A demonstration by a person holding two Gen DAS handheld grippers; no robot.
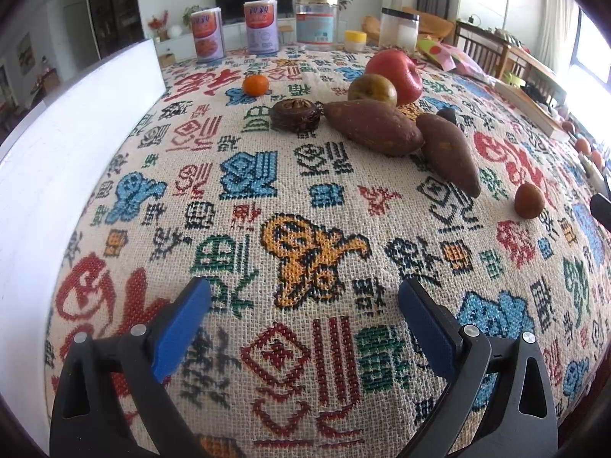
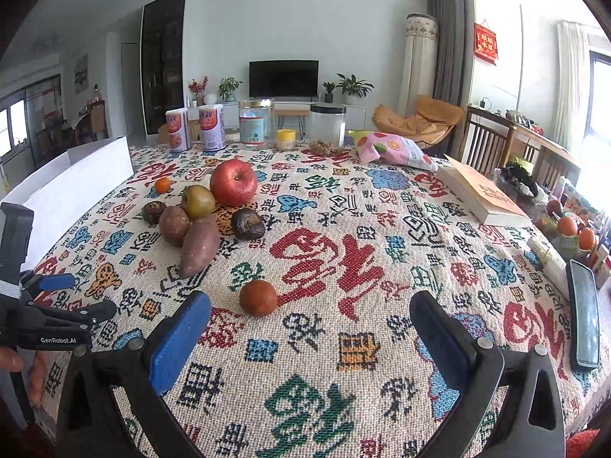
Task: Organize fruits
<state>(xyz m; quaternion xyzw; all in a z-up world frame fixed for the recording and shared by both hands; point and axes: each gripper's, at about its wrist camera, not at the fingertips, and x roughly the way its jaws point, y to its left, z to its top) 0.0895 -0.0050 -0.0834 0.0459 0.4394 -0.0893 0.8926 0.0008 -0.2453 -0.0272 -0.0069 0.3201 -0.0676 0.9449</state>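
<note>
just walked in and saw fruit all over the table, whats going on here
A person holds a two-finger gripper in each hand over a patterned tablecloth. Both the left gripper and the right gripper are open and empty. A red apple, two sweet potatoes and a small tangerine lie untouched; a small reddish-brown fruit sits nearest the right gripper.

The room is being lit by daylight from windows (image 2: 601, 107) on the right, where detail is being washed out by glare. Only soft shadows are being cast on the tablecloth (image 1: 305, 198). Straight lines are being bent near the dark, vignetted fisheye corners.
</note>
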